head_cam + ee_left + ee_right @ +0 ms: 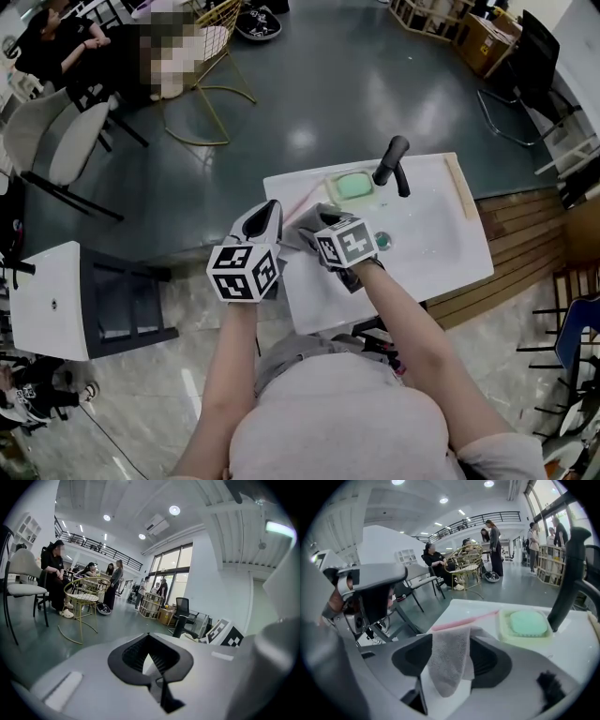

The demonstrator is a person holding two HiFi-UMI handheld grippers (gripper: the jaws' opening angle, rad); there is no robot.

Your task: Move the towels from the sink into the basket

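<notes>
A grey towel (449, 653) lies in the gap of my right gripper (447, 677), its end hanging loose toward the camera. The jaws stand wide and I see no pad pressing on the cloth. In the head view this gripper (314, 223) is over the left end of the white sink (427, 239), with the grey towel (323, 214) at its tip. My left gripper (269, 214) hovers just left of it at the sink's left edge. Its jaws (150, 663) are drawn together with nothing between them. No basket shows in any view.
A black faucet (392, 159) rises at the sink's back, beside a green soap in its dish (354, 186). A pink strip (298, 204) lies on the back left rim. A white side table (52, 300) and dark chair stand left. People sit far off.
</notes>
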